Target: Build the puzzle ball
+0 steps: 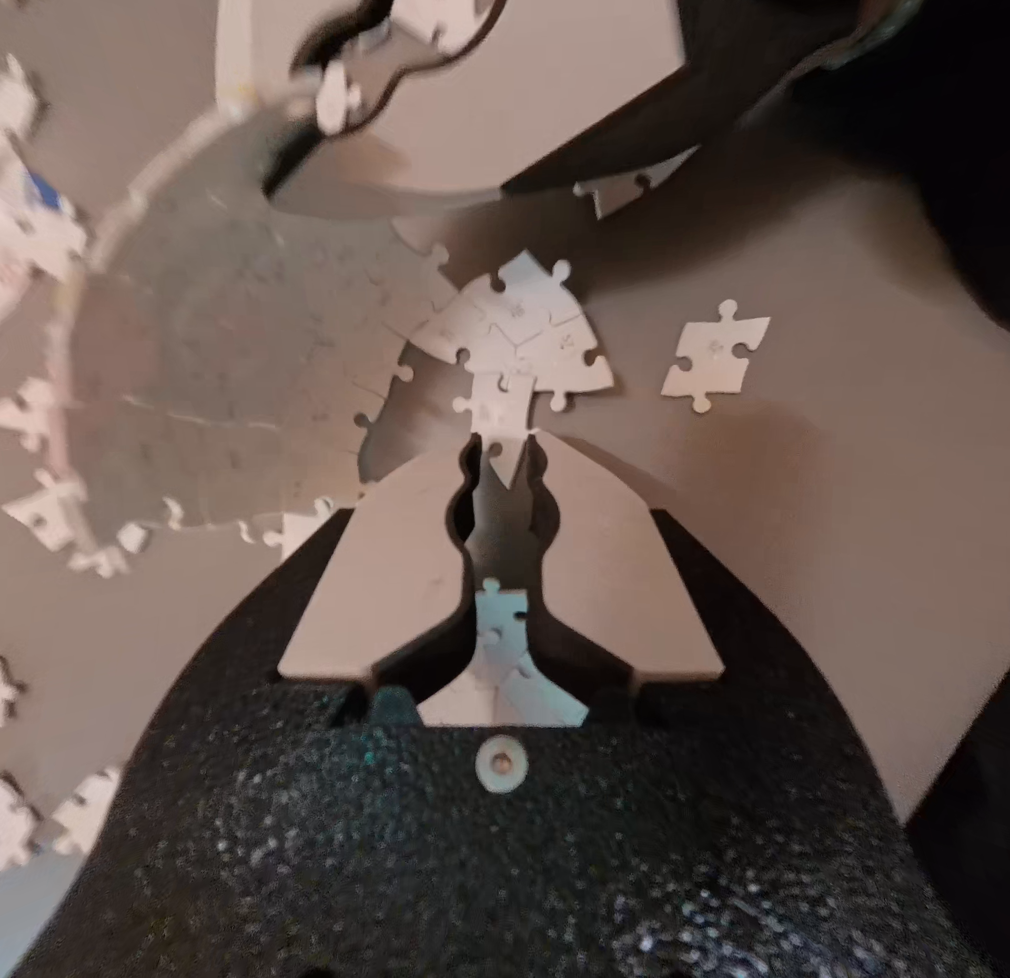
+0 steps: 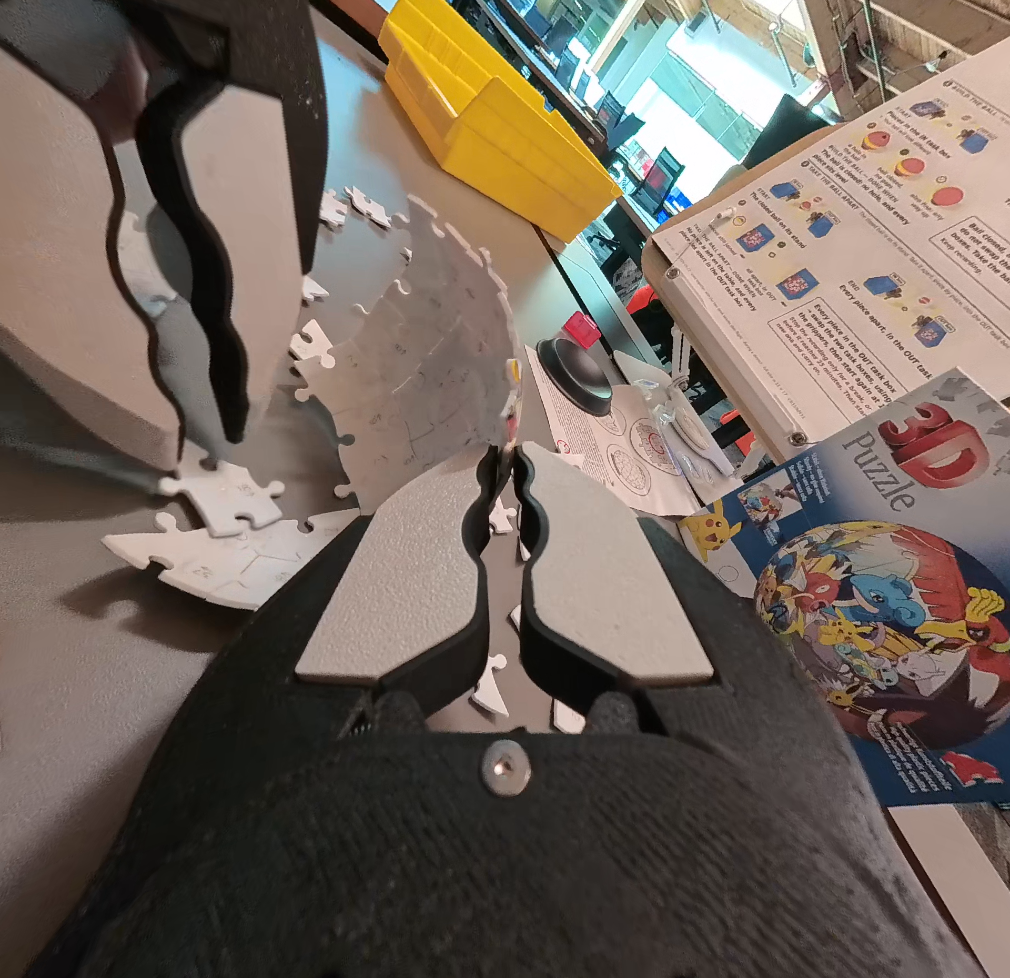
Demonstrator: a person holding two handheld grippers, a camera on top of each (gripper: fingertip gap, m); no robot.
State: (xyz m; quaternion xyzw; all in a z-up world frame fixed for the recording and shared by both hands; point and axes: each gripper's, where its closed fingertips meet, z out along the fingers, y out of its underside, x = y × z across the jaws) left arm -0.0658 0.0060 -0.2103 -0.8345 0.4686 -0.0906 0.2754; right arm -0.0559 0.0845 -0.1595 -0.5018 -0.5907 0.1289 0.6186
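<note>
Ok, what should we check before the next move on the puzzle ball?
1. Left hand-held gripper pinches the small piece: ok.
2. Right hand-held gripper grips the curved shell by its edge: ok.
3. Small piece sits flush in the flat cluster: cannot tell.
4. Spare piece lies free on the table, beside the cluster: ok.
5. Ball closed: not ok, the shell is only part built.

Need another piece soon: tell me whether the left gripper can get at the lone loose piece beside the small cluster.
Probably yes: the loose piece lies alone on the table, nothing between it and the left gripper.
</note>
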